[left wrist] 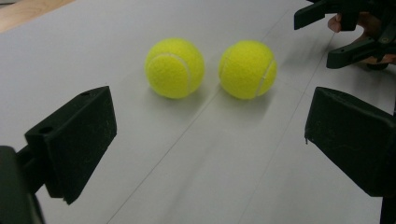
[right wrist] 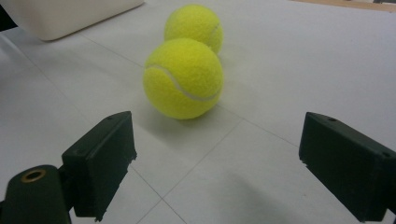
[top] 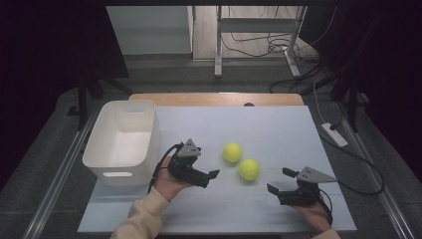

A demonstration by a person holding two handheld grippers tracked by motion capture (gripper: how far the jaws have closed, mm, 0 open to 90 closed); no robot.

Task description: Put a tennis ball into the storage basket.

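Two yellow tennis balls lie side by side on the white table top (top: 278, 129), one (top: 232, 152) a little farther back than the other (top: 249, 169). My left gripper (top: 206, 167) is open just left of them and holds nothing. In the left gripper view the farther ball (left wrist: 174, 68) and the nearer ball (left wrist: 247, 69) lie ahead of the open left gripper (left wrist: 210, 140). My right gripper (top: 279, 180) is open and empty, to the right of and nearer than the balls. The near ball (right wrist: 183, 78) lies close ahead of the right gripper (right wrist: 219, 163), with the other ball (right wrist: 194, 25) behind it.
A white plastic bin (top: 122, 142) stands empty at the table's left side, close to my left hand; its corner (right wrist: 70, 14) also appears in the right gripper view. The right gripper (left wrist: 345, 32) is seen beyond the balls in the left gripper view. A wooden strip (top: 214, 98) edges the far side.
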